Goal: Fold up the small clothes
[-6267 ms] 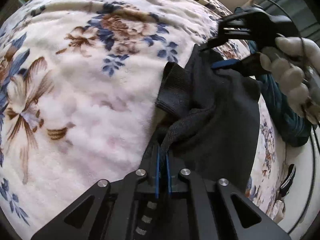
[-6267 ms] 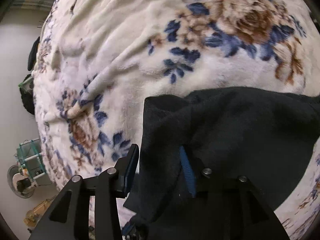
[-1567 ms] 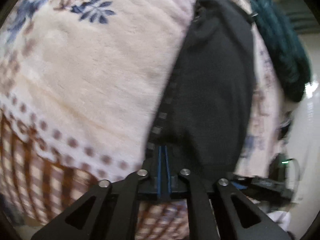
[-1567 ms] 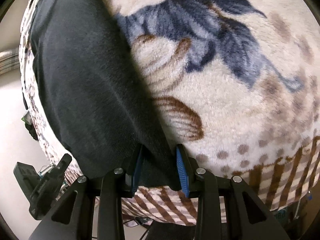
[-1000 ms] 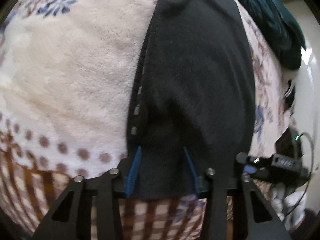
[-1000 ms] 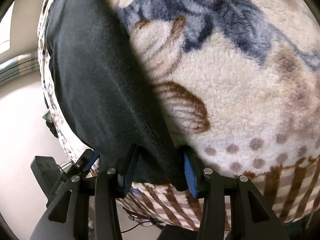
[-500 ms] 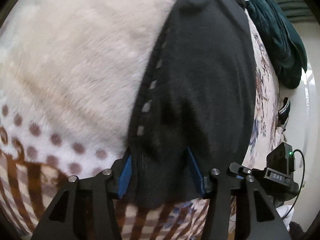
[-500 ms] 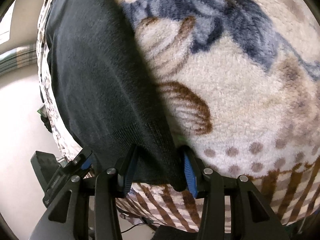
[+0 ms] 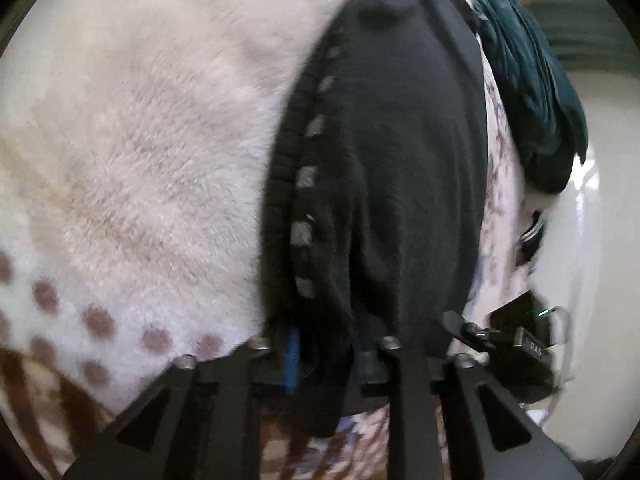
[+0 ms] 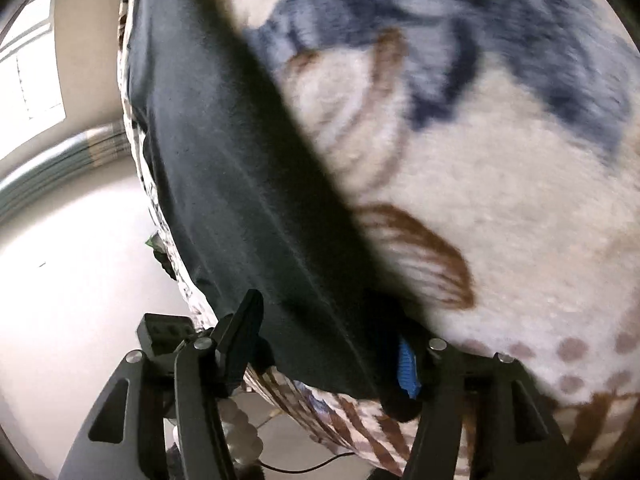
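A black garment (image 9: 400,160) lies flat and lengthwise on a floral fleece blanket (image 9: 140,160), with grey dashes along its ribbed left edge. My left gripper (image 9: 326,356) is at the near hem. Its jaws are closing and the blue pads pinch the cloth into a raised ridge. In the right wrist view the same garment (image 10: 224,160) runs up the left side. My right gripper (image 10: 328,340) straddles the hem's other corner. Its jaws are closing with flat cloth between them, and its fingers stand wide apart.
The blanket (image 10: 500,220) drops off the bed edge just under both grippers, over pale floor (image 10: 60,280). A dark teal garment (image 9: 532,92) lies beyond the black one at the far right. A white beaded glove (image 10: 236,428) shows below the right gripper.
The left jaws have narrowed from wide apart onto the hem, bunching the cloth into a ridge. The right gripper stays at its corner and has tilted slightly. The garment has not shifted.
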### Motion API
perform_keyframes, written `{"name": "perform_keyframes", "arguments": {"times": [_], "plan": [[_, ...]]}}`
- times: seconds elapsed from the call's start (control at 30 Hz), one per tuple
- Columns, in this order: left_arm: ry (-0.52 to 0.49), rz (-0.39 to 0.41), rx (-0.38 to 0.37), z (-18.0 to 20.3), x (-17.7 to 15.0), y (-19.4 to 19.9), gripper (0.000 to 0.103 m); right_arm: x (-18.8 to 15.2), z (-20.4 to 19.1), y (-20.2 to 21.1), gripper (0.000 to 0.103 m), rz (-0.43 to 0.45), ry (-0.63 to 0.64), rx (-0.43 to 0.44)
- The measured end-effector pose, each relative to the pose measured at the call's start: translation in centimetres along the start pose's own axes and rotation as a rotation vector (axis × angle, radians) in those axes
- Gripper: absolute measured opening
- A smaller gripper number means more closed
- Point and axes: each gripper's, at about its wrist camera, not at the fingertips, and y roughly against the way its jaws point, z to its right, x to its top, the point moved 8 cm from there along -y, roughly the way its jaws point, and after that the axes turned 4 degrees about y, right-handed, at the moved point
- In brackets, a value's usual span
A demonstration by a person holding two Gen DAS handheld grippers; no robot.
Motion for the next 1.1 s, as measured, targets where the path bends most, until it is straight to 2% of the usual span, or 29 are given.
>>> {"name": "perform_keyframes", "arguments": {"times": [0.03,0.13,0.4,0.57,0.7,0.8,0.9,1.03,1.1], "plan": [[-0.023,0.017,0.021,0.3,-0.2,0.4,0.011,-0.2,0.1,-0.2,0.009,-0.007,0.024,-0.064],[-0.061,0.061,0.065,0.6,-0.4,2.5,0.011,-1.0,0.0,0.7,0.007,0.022,-0.010,-0.079],[-0.134,0.159,-0.045,6.3,1.9,8.4,0.010,-1.1,-7.2,4.6,0.007,0.072,0.100,-0.021],[-0.163,0.250,-0.126,11.0,6.9,11.8,0.010,1.2,-13.0,8.2,0.007,0.156,0.136,0.050],[-0.173,0.294,-0.199,15.0,12.1,13.0,0.010,5.2,-19.2,10.6,0.007,0.243,0.176,0.088],[-0.176,0.320,-0.232,17.7,16.9,13.6,0.010,8.5,-22.9,12.9,0.007,0.310,0.203,0.081],[-0.206,0.341,-0.232,20.3,21.9,13.7,0.010,12.8,-26.5,14.2,0.007,0.360,0.229,0.082],[-0.259,0.364,-0.206,23.2,28.1,12.8,0.010,20.6,-30.6,15.3,0.007,0.420,0.252,0.066],[-0.255,0.372,-0.193,23.9,31.3,11.7,0.010,24.5,-32.2,15.0,0.007,0.430,0.255,0.061]]}}
